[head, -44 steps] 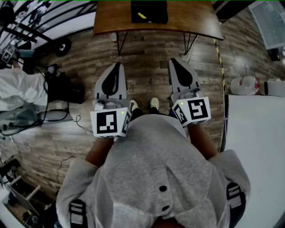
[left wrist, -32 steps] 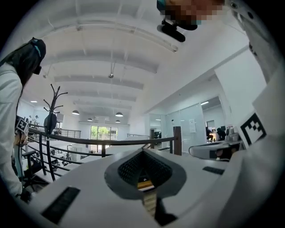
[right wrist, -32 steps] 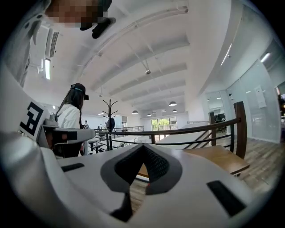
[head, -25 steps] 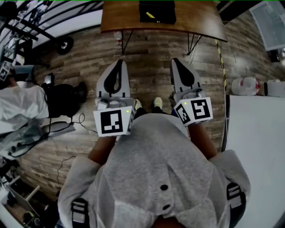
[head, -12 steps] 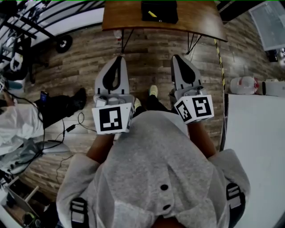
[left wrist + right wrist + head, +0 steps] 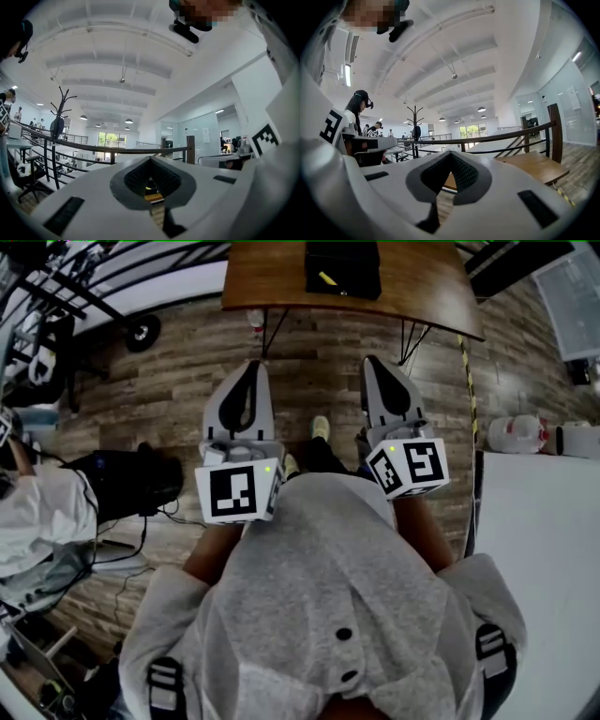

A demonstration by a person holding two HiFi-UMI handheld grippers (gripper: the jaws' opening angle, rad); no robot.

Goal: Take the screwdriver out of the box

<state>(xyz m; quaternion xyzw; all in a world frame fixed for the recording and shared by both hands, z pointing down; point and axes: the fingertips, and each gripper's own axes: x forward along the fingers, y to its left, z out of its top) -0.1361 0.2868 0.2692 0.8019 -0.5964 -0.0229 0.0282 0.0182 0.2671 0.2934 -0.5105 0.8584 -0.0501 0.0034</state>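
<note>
Head view, looking down my own front: I hold both grippers level before my chest. The left gripper (image 6: 251, 367) has its jaws pressed together with nothing between them, and so has the right gripper (image 6: 371, 362). Each gripper view confirms it, the left gripper (image 6: 151, 159) and the right gripper (image 6: 449, 153) showing tips that meet over bare air.

Compared with a second or two ago, the table (image 6: 272, 282) has come a little further into the top of the head view, and the box (image 6: 342, 268) on it shows more fully. The grippers have kept the same pose. I take this to mean I am closing on the table, with no reach begun.

The box lies straight ahead of the jaws, well apart, between the two grippers' lines and nearer the right one. Inside it, a thin yellow streak is, I judge, the screwdriver (image 6: 326, 278). Its long axis lies slanted across the box, running from far-left to near-right of the jaws. Which end is the tip I cannot tell.
</note>
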